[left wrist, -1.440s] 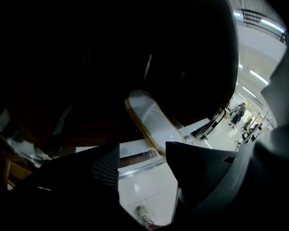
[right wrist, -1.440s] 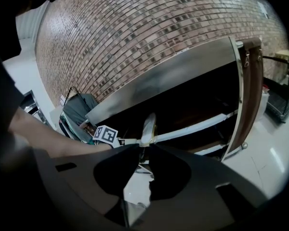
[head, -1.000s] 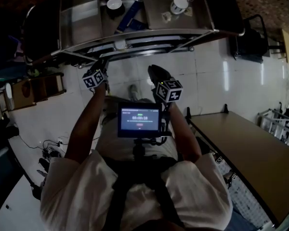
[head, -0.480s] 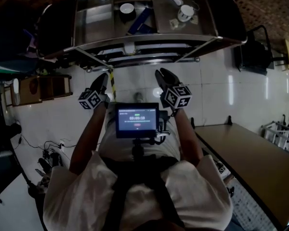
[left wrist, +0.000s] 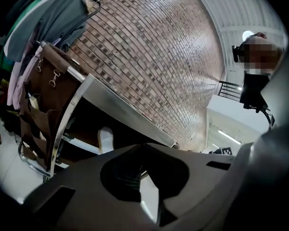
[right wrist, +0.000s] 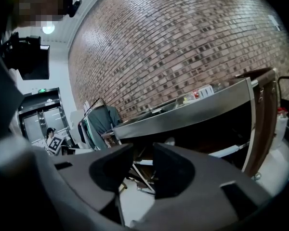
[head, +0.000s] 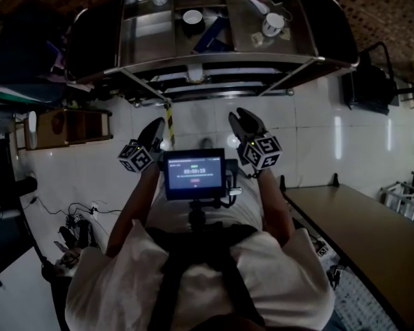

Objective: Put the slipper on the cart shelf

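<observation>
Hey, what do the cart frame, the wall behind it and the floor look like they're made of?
Cart: polished metal, likely stainless steel, given its bright reflective rails. Wall: reddish brick, mortar joints visible. Floor: glossy pale tiles, grout lines and light reflections.

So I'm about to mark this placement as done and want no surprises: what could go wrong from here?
The pale slipper seems to sit near the front edge of the lower shelf; a nudge might tip it off. The shut left gripper hangs close to a yellow-black striped strip and could snag it. Cables lie on the floor at the person's left, a likely trip hazard when stepping back.
</observation>
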A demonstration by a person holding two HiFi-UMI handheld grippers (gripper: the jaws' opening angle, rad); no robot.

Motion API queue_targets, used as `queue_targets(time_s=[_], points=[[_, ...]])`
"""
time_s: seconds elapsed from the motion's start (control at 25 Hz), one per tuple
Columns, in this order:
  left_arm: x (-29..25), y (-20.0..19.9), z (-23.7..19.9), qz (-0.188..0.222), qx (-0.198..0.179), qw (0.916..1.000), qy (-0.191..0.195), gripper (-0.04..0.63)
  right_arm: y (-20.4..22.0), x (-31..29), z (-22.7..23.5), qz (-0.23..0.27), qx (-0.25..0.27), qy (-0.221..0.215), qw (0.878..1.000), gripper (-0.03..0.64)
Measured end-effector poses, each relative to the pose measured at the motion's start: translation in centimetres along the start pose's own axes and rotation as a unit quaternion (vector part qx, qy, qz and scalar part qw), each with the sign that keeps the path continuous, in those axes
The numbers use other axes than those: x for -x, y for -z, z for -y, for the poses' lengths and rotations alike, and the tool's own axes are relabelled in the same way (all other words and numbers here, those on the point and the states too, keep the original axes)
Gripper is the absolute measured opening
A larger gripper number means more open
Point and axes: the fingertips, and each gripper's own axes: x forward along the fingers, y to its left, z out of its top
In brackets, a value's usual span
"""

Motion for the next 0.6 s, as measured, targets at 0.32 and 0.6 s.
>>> queue_targets(time_s=[0.32, 0.6], points=[[2.2, 1.5, -2.3, 0.002, 0.015, 0.9994, -0.032, 0.0, -0.3, -0.2, 0.0, 0.021, 0.055, 0.033, 0.998, 0.153], [3.5, 2.8, -2.2, -0.006, 0.021, 0.9992, -0.034, 0.0, -1.3, -0.2, -0.5, 0.034, 0.059, 0.054, 0.996, 0.153]])
